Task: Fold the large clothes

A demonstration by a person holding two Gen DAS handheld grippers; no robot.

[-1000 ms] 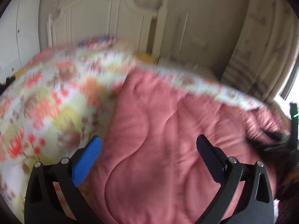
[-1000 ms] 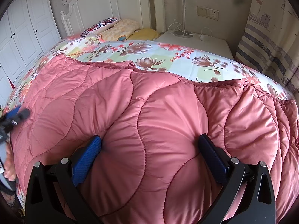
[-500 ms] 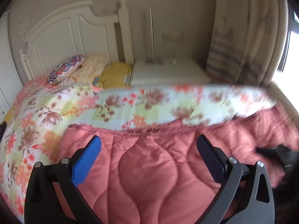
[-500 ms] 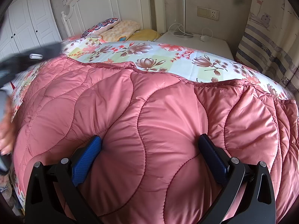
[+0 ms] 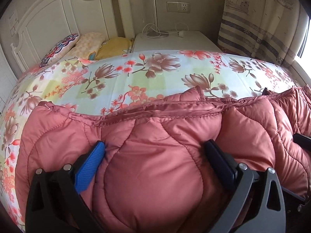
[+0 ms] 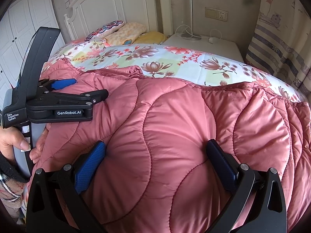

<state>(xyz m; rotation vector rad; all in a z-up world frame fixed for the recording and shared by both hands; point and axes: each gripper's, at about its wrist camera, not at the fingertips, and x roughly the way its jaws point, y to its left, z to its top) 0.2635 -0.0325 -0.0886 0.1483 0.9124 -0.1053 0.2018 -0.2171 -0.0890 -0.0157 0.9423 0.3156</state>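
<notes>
In the left wrist view, the left gripper [image 5: 155, 151] stands wide, its blue pad [image 5: 88, 168] at 8 o'clock and its dark pad [image 5: 220, 165] at 4 o'clock pressed into a puffed bulge of the pink quilted coat [image 5: 155, 174], which swells between them; I cannot tell whether they pinch it. The coat fills the lower half, its stitched edge running across the middle, and lies on the floral bedsheet [image 5: 136, 77]. At 11 o'clock pillows [image 5: 87, 44] lean at the white headboard [image 5: 58, 19]; at 12 o'clock a white nightstand [image 5: 175, 40] carries a cable, and a striped curtain [image 5: 262, 29] hangs at 2 o'clock. In the right wrist view, the right gripper [image 6: 155, 151] is likewise wide, fingers sunk against the same pink quilted coat [image 6: 175, 136] that covers the near side of the bedsheet [image 6: 175, 62]. At 9 o'clock the left gripper [image 6: 73, 91] lies over the coat's left part, held by a hand [image 6: 11, 141] in a dark cuff, jaws apart. White wardrobe doors [image 6: 19, 38] stand at 10 o'clock
</notes>
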